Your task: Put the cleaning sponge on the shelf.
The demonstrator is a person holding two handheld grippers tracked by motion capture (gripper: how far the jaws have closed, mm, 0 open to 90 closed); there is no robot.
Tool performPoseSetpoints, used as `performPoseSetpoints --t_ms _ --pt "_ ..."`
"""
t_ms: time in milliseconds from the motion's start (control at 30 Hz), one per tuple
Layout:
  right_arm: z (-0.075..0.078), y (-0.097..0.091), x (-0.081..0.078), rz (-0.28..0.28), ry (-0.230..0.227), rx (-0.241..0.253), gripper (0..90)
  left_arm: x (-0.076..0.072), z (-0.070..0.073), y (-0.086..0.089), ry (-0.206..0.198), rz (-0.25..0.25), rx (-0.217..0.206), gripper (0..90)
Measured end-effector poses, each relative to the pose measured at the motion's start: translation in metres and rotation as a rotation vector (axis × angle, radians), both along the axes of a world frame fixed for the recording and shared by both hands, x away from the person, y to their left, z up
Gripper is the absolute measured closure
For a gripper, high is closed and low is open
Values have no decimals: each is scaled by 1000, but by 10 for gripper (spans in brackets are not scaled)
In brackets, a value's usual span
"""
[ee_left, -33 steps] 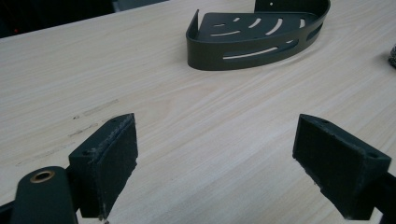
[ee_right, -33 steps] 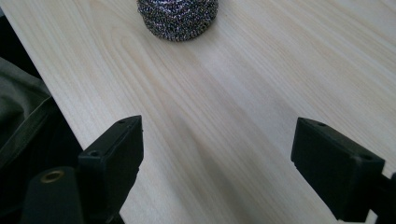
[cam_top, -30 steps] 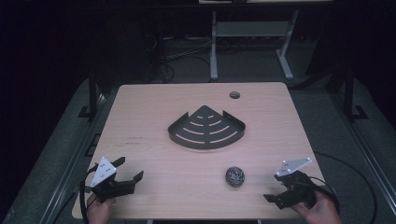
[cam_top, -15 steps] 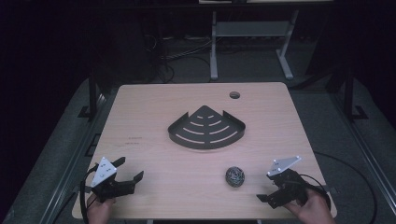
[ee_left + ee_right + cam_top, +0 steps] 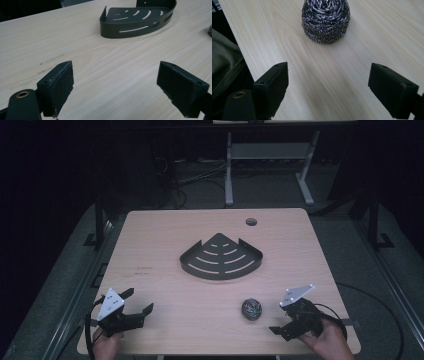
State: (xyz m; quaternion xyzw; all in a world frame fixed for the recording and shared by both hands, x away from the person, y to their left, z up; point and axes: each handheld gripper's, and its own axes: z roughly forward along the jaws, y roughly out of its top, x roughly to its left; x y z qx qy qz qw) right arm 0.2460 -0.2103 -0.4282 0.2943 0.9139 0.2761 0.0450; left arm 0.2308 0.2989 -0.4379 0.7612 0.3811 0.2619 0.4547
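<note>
pale wooden table (image 5: 165,245), unlabelled steel scourer (image 5: 325,20) ahead of wide right tongs (image 5: 337,92)

Table (image 5: 165,245) evenly lit from above; surrounding floor and far background very dim. High view soft, slightly grainy. Gripper views sharp at mid-distance; near pads (image 5: 57,85) slightly blurred. Soft shadow under steel scourer (image 5: 325,20). No glare.

The right gripper (image 5: 286,323) is sliding toward nine o'clock along the table's near edge, closing in on the steel scourer (image 5: 251,309), which now sits just beyond its wide-apart jaws. The hand behind it is swinging round, aiming those jaws at the scourer.
</note>
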Motion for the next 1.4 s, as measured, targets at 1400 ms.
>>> performPoseSetpoints --t_ms 1400 --pt "-4 58 38 97 63 -90 151 0 1 0 0 -7 -14 133"
